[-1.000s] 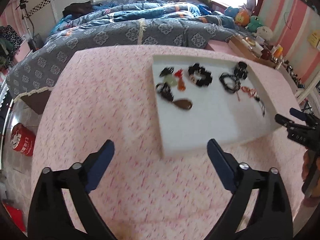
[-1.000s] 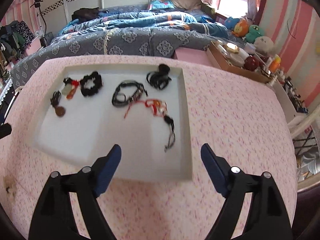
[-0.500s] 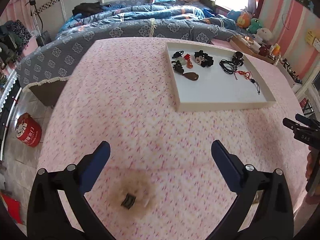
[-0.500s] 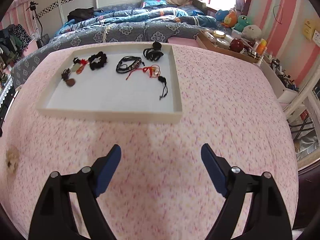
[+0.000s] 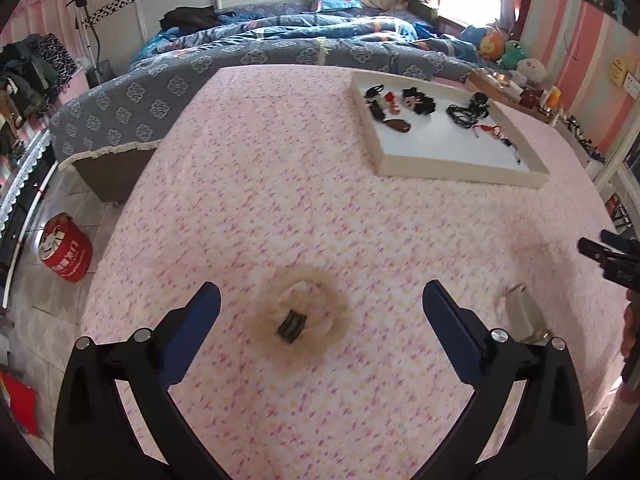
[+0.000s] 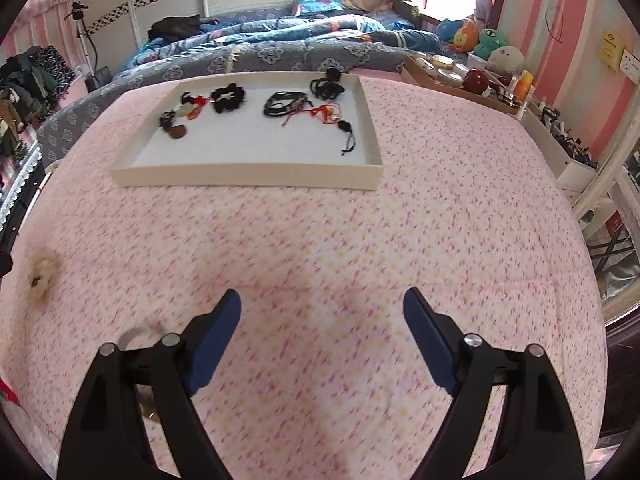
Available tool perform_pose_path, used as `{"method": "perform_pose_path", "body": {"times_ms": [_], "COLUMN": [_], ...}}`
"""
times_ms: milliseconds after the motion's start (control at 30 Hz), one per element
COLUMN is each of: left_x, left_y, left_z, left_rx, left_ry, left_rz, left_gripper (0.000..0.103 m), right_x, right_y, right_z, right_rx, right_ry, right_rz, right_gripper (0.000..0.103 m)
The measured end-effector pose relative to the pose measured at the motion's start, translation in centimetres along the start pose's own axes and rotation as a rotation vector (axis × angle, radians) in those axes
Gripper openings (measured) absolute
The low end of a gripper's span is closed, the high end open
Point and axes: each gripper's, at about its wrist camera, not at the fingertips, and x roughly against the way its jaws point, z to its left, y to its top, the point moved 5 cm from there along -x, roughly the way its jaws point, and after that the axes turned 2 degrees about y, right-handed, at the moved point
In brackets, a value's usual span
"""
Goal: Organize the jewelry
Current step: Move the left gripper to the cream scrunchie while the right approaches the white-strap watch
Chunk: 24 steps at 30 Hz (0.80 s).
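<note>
**Both grippers wide, jewelry waiting in the tray**

Here the left gripper hangs over the pink floral tablecloth with its blue-padded jaws spread wide, holding nothing. Just ahead of it, between the fingers, lies a fluffy beige scrunchie with a small dark clip at its middle. The right gripper is likewise spread and holds nothing above bare cloth. Farther off sits the white tray, holding the jewelry: a brown pendant, a black scrunchie, black cord bracelets and a red string piece. Beyond is a bed with a grey-blue quilt.
</note>
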Motion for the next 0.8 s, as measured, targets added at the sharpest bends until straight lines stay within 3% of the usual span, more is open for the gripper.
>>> {"method": "perform_pose_path", "body": {"times_ms": [300,500,700,800], "left_x": [0.2,-0.1,-1.7,-2.4], "left_y": [-3.5,-4.3,-3.6,-3.0], "left_z": [3.6,3.6,2.5,2.5], "left_rx": [0.012,-0.034,-0.049,-0.041], "left_ry": [0.092,0.080,0.022,0.005], "left_rz": [0.004,0.014,0.034,0.042], "left_gripper": [0.100,0.100,0.099,0.092], "right_x": [0.8,0.6,0.1,0.0], "right_y": [-1.5,-2.9,-3.6,-3.7], "right_z": [2.5,4.0,5.2,5.3], "right_rx": [0.055,0.096,0.124,0.119], "right_ry": [0.014,0.051,0.092,0.115], "right_rz": [-0.009,0.033,0.074,0.087], "right_gripper": [0.092,0.092,0.092,0.091]}}
